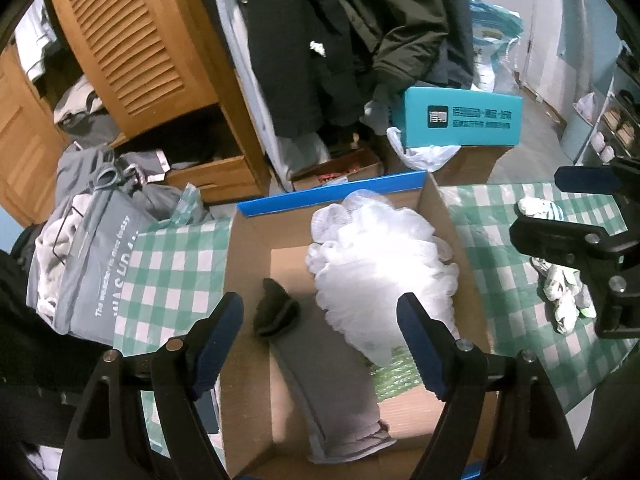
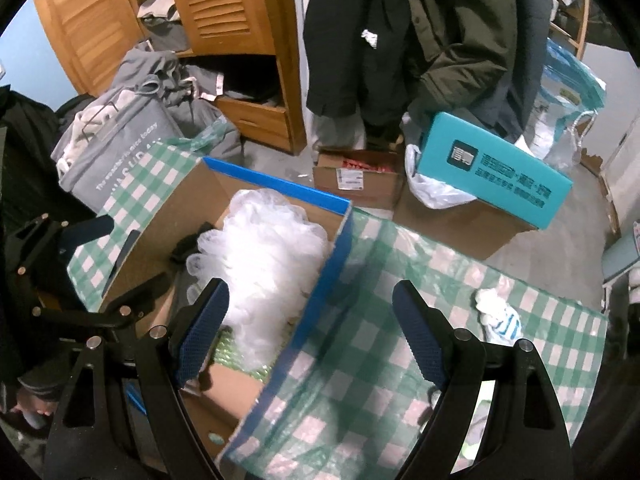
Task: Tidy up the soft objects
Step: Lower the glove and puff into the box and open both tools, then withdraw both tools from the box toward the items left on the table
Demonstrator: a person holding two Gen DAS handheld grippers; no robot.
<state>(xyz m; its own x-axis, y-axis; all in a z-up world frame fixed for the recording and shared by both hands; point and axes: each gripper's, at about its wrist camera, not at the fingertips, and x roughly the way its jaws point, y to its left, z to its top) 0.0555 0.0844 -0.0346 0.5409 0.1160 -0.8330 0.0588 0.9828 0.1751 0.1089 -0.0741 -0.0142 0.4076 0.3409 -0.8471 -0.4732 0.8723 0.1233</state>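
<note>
The cardboard box sat on the table with the green checked cloth; inside it lay a big white bath pouf, a dark rolled sock and a long grey sock; so some of the soft things looked already put away.

The left gripper hung over the box with its jaws wide apart; it held nothing; its blue pads were bare.

The right gripper hung over the right wall of the box, one finger above the inside and one above the cloth; its jaws were wide apart too, and it held nothing.

Some things were left outside; a white sock with blue stripes lay on the cloth, well apart from the box; a small pile of white socks lay on the cloth near the right gripper.

The job looked about half done; those socks probably had to go in the box next.
</note>
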